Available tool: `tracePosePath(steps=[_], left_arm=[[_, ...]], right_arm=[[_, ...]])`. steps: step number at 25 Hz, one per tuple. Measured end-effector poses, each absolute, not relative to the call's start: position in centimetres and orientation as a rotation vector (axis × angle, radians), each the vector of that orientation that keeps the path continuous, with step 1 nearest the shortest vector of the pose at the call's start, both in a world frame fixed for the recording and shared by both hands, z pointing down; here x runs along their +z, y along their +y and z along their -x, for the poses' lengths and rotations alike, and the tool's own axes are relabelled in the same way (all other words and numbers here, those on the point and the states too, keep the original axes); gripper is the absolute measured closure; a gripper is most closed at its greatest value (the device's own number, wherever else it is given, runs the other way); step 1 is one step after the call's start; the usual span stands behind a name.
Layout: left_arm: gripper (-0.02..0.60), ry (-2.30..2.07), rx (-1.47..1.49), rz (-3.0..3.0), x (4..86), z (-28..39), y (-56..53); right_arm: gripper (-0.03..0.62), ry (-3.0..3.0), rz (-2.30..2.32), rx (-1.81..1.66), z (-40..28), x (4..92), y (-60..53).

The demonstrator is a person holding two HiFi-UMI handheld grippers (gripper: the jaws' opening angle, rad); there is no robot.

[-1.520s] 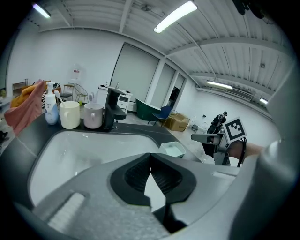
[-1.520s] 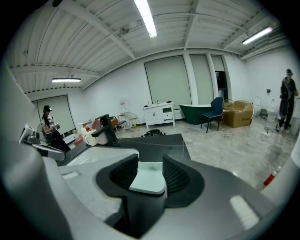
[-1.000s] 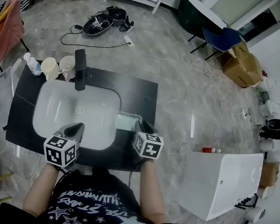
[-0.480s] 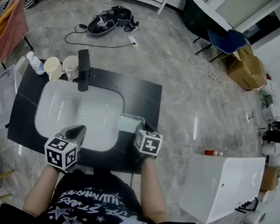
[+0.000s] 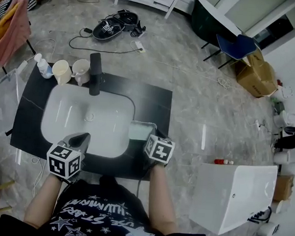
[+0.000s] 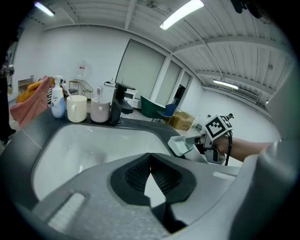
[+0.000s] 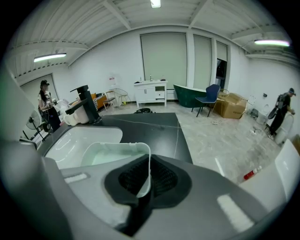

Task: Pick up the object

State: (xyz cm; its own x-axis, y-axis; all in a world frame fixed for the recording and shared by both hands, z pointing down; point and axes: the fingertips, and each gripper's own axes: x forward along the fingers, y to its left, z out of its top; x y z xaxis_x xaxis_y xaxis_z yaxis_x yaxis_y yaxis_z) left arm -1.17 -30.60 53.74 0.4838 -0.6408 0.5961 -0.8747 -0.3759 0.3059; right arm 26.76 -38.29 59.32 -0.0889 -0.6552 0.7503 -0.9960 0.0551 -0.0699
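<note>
**sinkwatcher:** why bite the plastic tray point(image 5: 138, 130) by its edge instead of going across the whole thing?

**me:** it's way wider than my jaws, so the thin wall is the only bit I can get hold of. My right gripper point(image 7: 146, 177) is closing on the near wall, one pad inside and one outside, both squeezed flat against it. The tray sits on the black counter point(image 5: 152, 97), just right of the sink point(image 5: 132, 104). As far as I can tell its bottom is resting on the counter, so no lift yet

**sinkwatcher:** and the other one?

**me:** the left gripper point(image 6: 149, 165) has nothing in it, pads pressed together at the tips. It hangs over the near lip of the sink, parked out of the way. This looks like a one-handed job to me

**sinkwatcher:** anything that could go wrong?

**me:** with only one wall pinched, I'd guess the far end will want to sag when it comes up, and that plastic looks bendy. From my camera the tray looks empty, which helps. The faucet point(image 5: 95, 74), the two cups point(image 5: 62, 72) and the pump bottle point(image 5: 42, 64) are at the back of the counter, well apart from it, so nothing to knock. Next is a slow straight lift, I reckon
</note>
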Motion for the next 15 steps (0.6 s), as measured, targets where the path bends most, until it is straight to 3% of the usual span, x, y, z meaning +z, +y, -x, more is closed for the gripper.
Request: tracePosePath(steps=[15], left_arm=[[0.574, -1.224, 0.431, -2.210, 51.3, 7.0, -23.9]], right_arm=[[0.582, -1.857, -1.857, 0.783, -22.8, 51.9, -30.6]])
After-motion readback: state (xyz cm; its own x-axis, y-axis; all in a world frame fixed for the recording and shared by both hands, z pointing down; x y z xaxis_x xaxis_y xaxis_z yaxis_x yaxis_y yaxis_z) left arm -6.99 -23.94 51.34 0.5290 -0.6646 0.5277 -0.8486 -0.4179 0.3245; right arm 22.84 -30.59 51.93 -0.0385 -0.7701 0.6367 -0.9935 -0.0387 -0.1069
